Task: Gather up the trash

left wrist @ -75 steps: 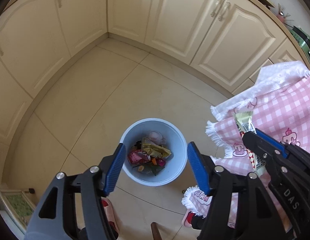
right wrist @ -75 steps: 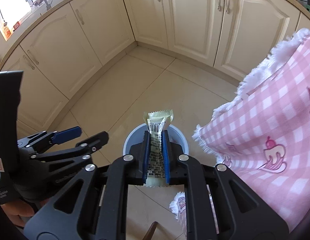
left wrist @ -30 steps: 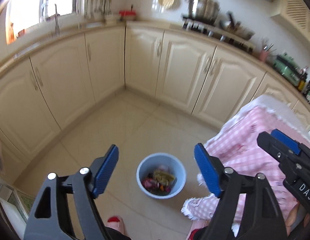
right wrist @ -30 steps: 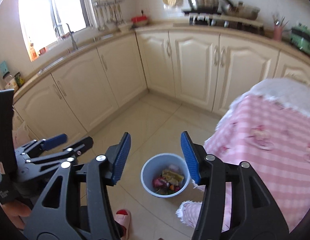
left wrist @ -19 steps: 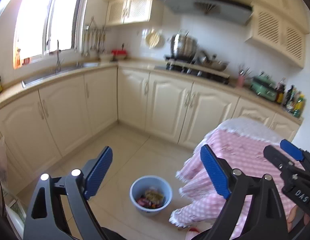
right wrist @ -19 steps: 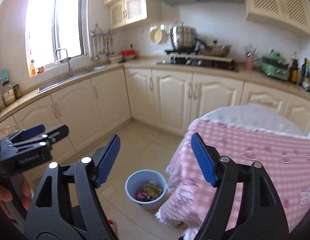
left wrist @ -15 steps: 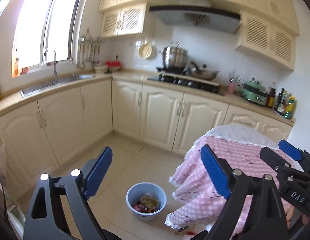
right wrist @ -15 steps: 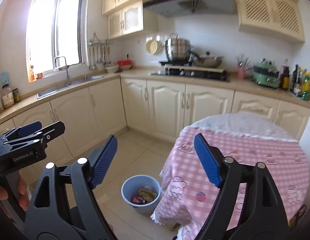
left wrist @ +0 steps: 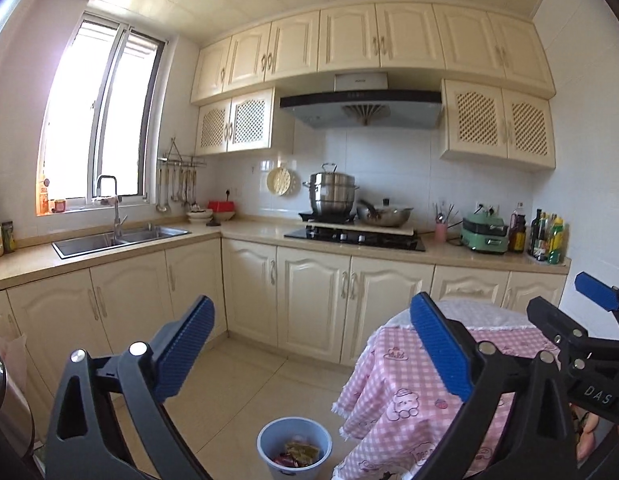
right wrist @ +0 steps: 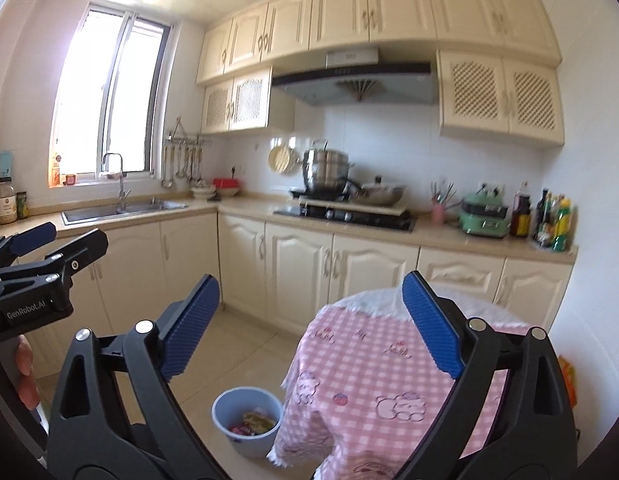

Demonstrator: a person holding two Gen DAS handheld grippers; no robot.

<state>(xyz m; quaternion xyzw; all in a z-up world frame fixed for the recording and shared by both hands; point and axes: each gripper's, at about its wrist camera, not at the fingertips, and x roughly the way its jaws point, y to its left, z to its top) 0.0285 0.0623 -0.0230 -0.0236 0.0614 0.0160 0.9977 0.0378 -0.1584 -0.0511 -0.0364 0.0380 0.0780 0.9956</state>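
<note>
A blue trash bin (left wrist: 295, 446) with several wrappers in it stands on the floor beside the pink checked table; it also shows in the right wrist view (right wrist: 247, 416). My left gripper (left wrist: 311, 350) is open and empty, held high above the bin. My right gripper (right wrist: 309, 320) is open and empty, raised level with the table. The right gripper shows at the right edge of the left wrist view (left wrist: 581, 340). The left gripper shows at the left edge of the right wrist view (right wrist: 37, 264).
A round table with a pink checked cloth (right wrist: 373, 364) stands at the right. Cream cabinets (left wrist: 309, 300) line the back and left walls. A sink (left wrist: 117, 236) and a stove with pots (left wrist: 349, 216) sit on the counter. Tiled floor (left wrist: 245, 392) lies ahead.
Both grippers have lifted and tilted up from over the bin. The right gripper let go of the snack wrapper, which is out of its jaws, and opened wide.
</note>
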